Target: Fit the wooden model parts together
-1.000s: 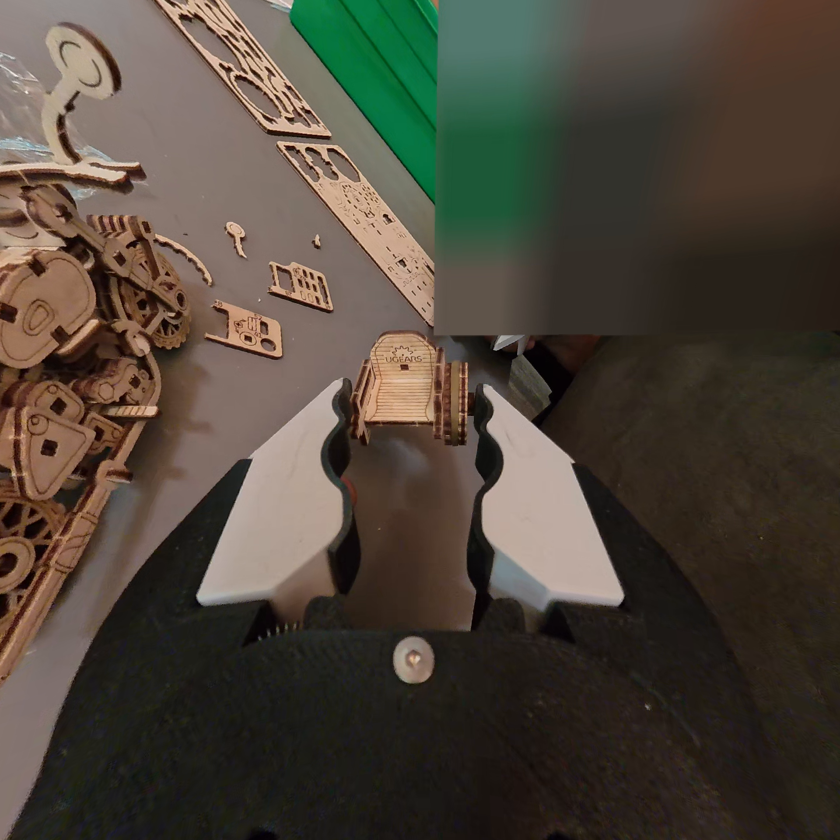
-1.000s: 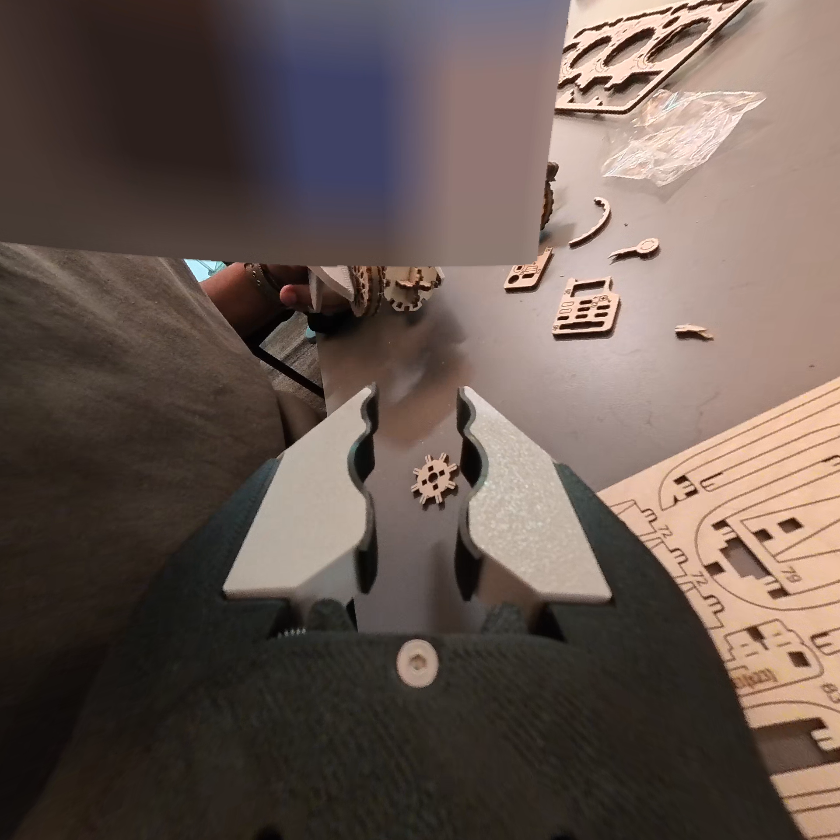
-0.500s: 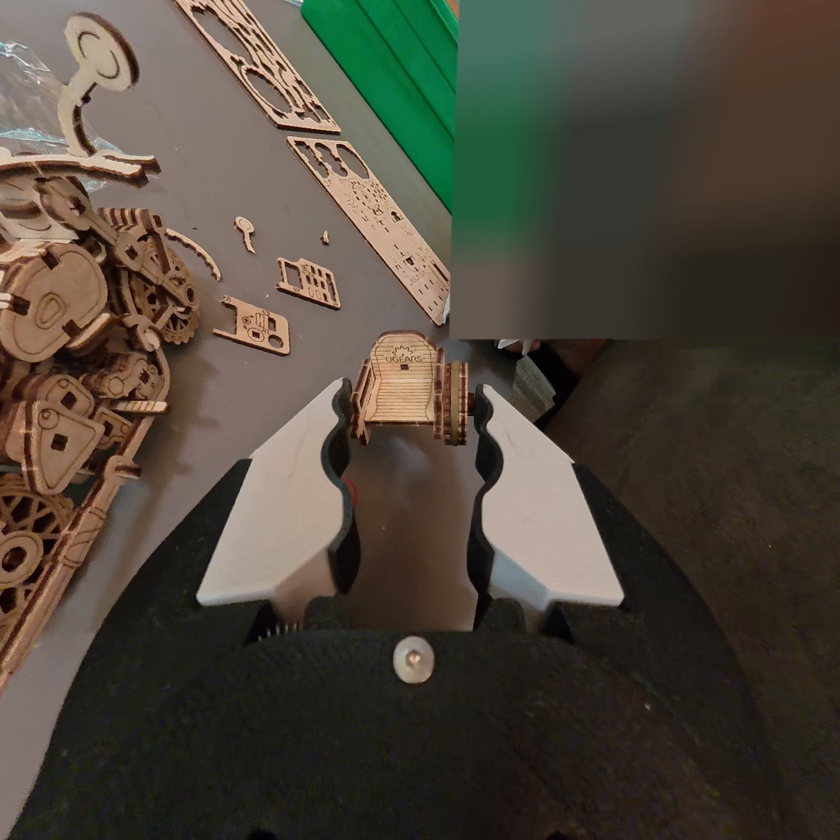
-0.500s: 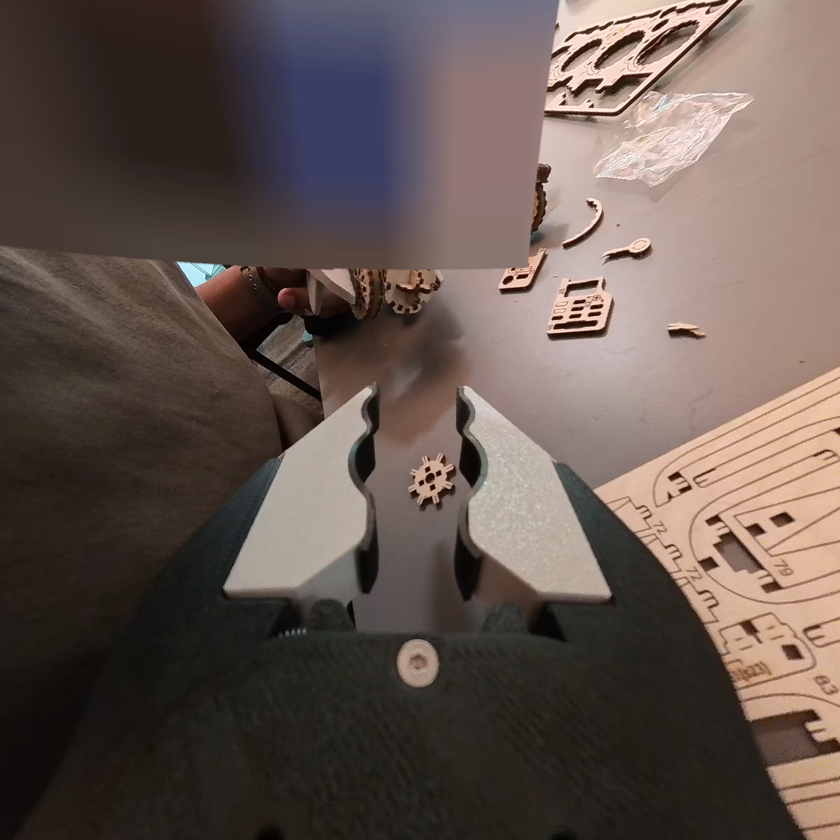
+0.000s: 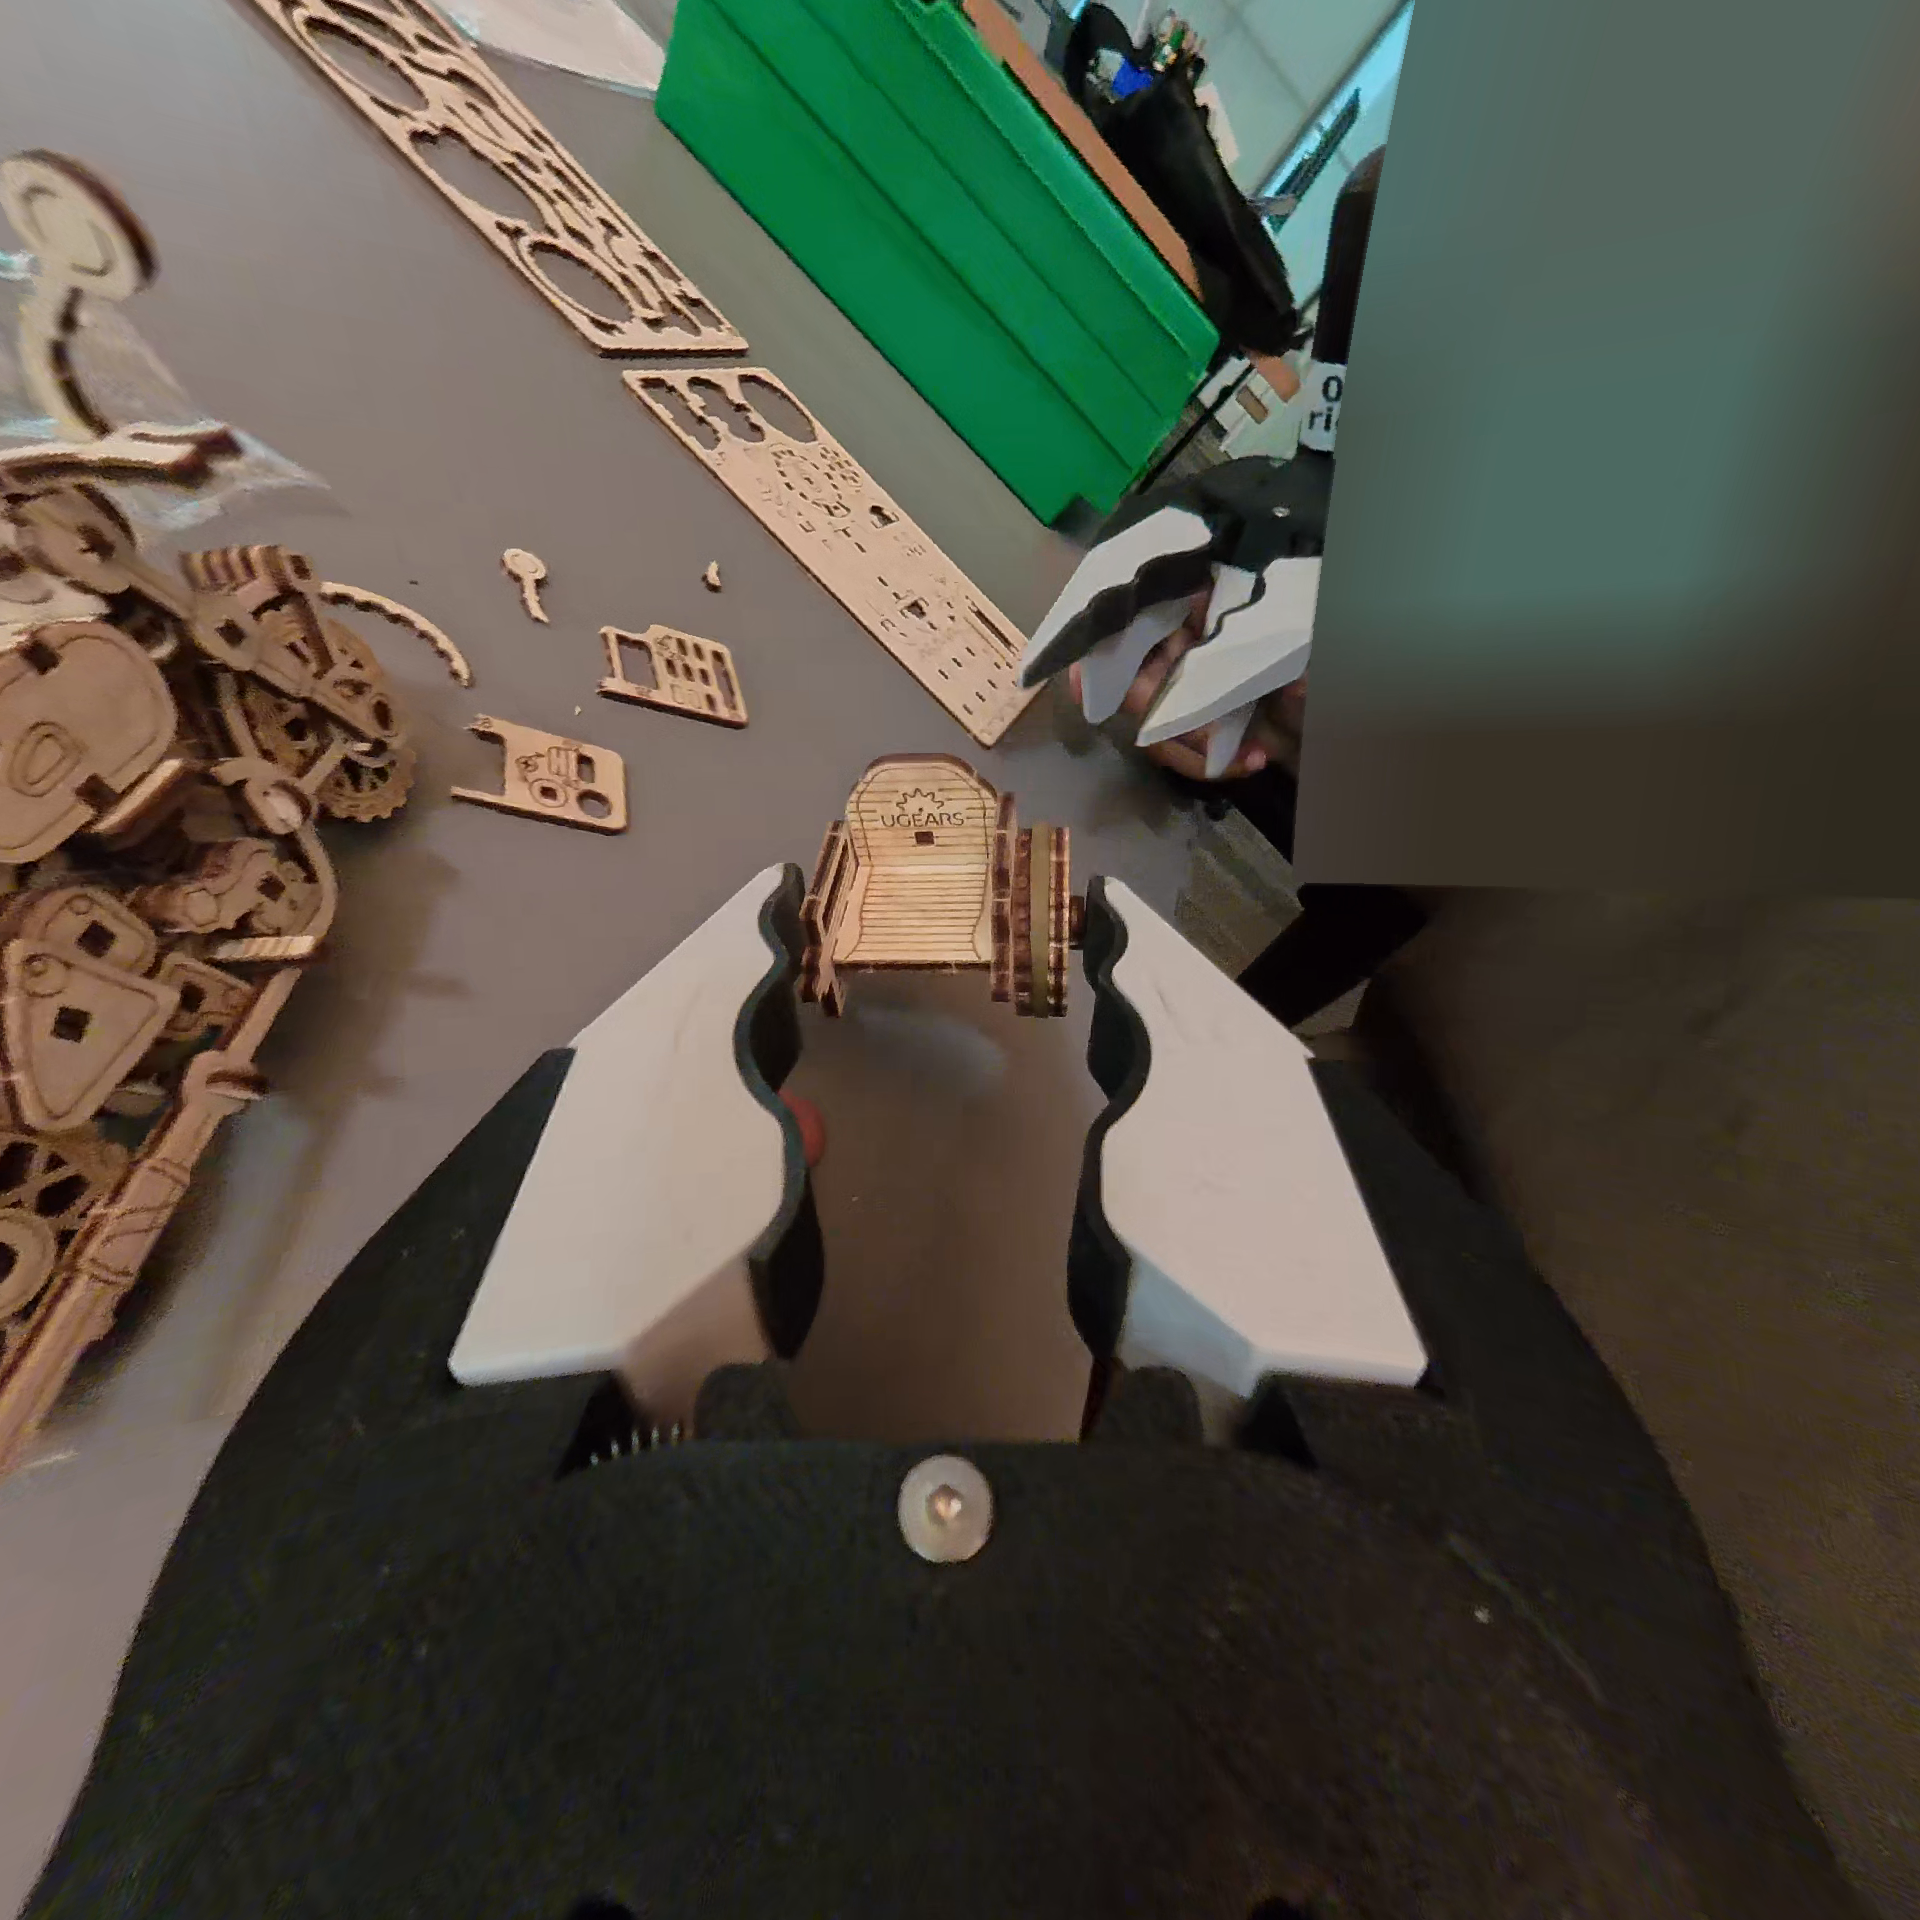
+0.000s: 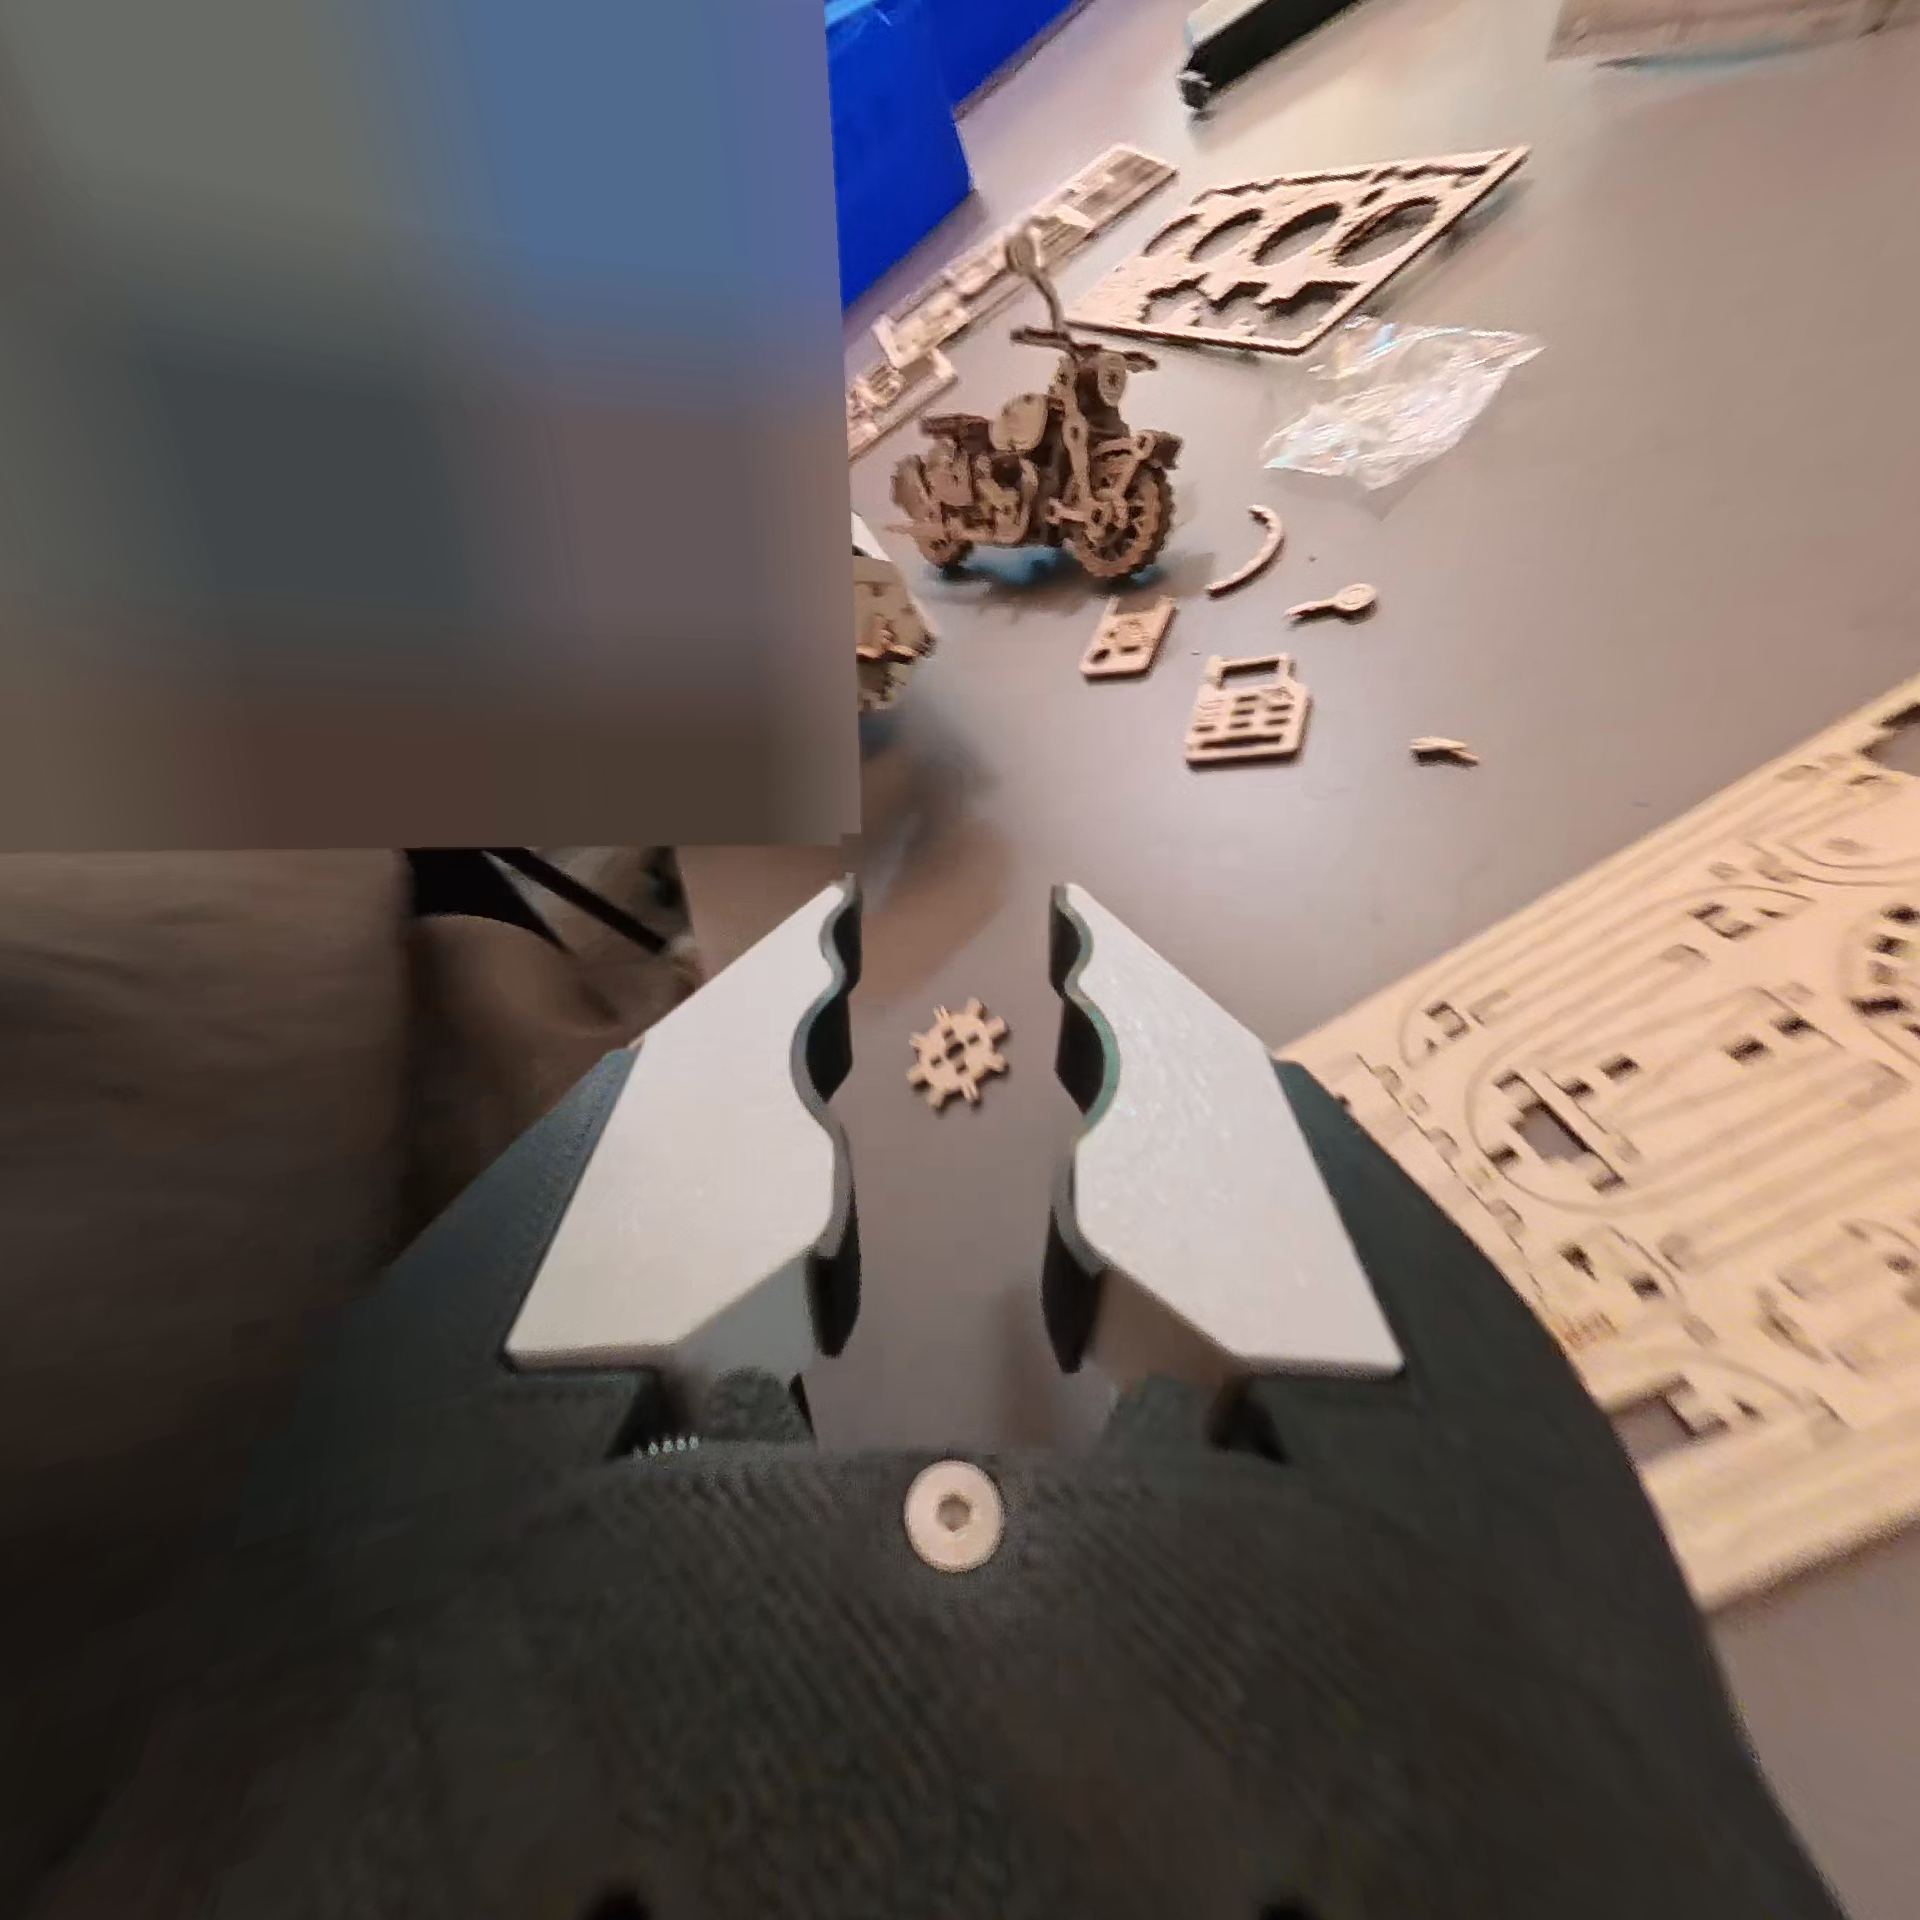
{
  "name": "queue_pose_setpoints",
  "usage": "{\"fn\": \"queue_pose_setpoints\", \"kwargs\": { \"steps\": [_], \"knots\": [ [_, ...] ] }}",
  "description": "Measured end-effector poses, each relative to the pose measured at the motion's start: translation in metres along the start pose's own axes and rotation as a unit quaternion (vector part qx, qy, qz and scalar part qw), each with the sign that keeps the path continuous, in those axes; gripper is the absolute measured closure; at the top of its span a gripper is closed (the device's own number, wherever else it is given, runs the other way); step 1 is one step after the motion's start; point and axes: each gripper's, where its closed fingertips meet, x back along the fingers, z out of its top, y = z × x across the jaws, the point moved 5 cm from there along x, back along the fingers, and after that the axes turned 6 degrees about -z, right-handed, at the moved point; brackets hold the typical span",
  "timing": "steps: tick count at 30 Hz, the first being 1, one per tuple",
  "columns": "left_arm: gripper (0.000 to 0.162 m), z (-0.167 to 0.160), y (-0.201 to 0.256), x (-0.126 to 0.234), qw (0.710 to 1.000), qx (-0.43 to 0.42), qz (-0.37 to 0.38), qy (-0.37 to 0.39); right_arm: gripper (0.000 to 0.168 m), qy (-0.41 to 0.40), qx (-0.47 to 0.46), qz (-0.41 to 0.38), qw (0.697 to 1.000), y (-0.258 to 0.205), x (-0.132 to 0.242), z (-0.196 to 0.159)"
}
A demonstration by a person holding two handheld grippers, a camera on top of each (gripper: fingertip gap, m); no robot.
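Note:
My left gripper (image 5: 943, 894) is shut on a small wooden seat part (image 5: 920, 894) with a wheel-like stack on its right side, held at the fingertips just above the grey table (image 5: 416, 436). My right gripper (image 6: 954, 904) is open and empty. A small wooden gear (image 6: 958, 1055) lies flat on the table between its fingers, touching neither. The right gripper also shows in the left wrist view (image 5: 1164, 665), near the table edge. A built wooden motorcycle model (image 6: 1039, 478) stands farther back, and shows close at the left in the left wrist view (image 5: 156, 779).
Punched wooden sheets (image 5: 499, 177) (image 5: 831, 540) lie on the table, with a large uncut sheet (image 6: 1610, 1143) at my right. Small loose pieces (image 5: 675, 675) (image 5: 545, 774) (image 6: 1247, 717), plastic wrap (image 6: 1392, 405), a green box (image 5: 935, 239) and a blue box (image 6: 899, 135) lie around. The left gripper's tips are roughly 10 cm from the right gripper's.
Both views have shifted. The right gripper has come into the left wrist view and the motorcycle model into the right one. The left grip and the gear between the right fingers are unchanged.

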Motion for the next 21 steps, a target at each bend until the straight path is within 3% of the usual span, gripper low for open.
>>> {"fn": "queue_pose_setpoints", "kwargs": {
  "steps": [4, 11, 21],
  "knots": [
    [0.109, -0.004, 0.008, -0.002, 1.0, -0.008, -0.016, -0.006, 0.133, -0.043, 0.072, -0.063, 0.994, -0.002, 0.005, -0.011],
    [0.109, -0.006, 0.013, -0.005, 0.999, -0.011, -0.03, -0.013, 0.134, -0.117, 0.199, -0.101, 0.968, -0.02, -0.007, -0.027],
    [0.109, -0.007, 0.012, -0.006, 0.999, 0.011, -0.048, -0.009, 0.134, -0.191, 0.244, -0.028, 0.95, -0.022, -0.014, -0.03]
  ]
}}
